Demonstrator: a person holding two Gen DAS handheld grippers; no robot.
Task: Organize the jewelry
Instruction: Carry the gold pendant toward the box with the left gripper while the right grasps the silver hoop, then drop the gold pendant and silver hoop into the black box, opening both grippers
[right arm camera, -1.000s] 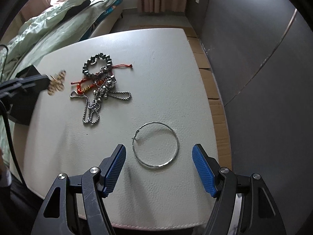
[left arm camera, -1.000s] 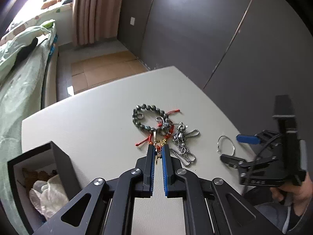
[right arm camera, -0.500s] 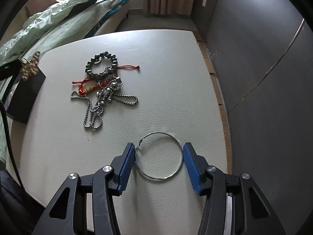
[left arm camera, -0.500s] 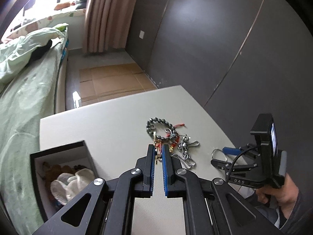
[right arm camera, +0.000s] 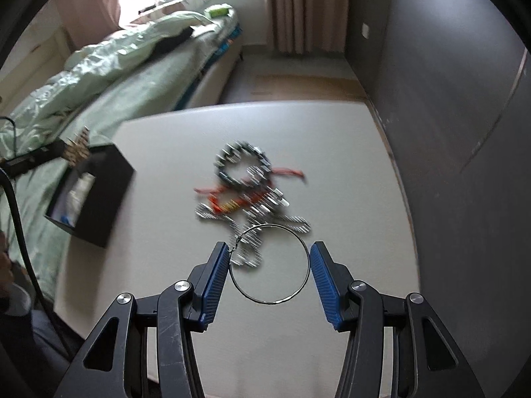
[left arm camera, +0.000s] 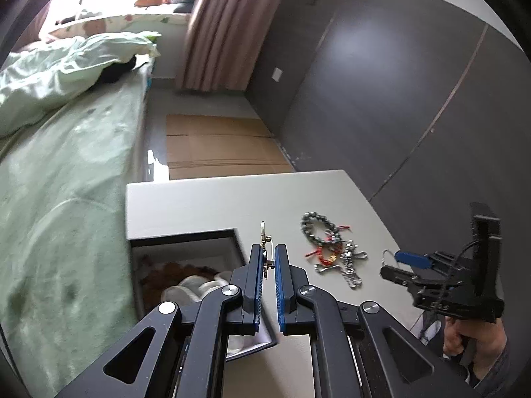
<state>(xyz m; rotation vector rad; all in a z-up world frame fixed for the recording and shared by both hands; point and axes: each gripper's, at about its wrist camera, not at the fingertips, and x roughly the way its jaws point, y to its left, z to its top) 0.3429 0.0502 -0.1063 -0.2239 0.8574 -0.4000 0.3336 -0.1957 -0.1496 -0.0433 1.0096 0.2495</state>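
Lifted off the table now, thin silver hoop (right arm camera: 269, 263) (wire-fine) sits pinched across right gripper (right arm camera: 269, 273) pads.

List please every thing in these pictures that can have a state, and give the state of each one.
Left tool: shut on the gold earring, above the box.
Right tool: shut on the hoop earring, lifted off the table.
Black box: open, things inside.
Bead bracelet: lying on the table.
Steel chain: lying tangled beside the bracelet.
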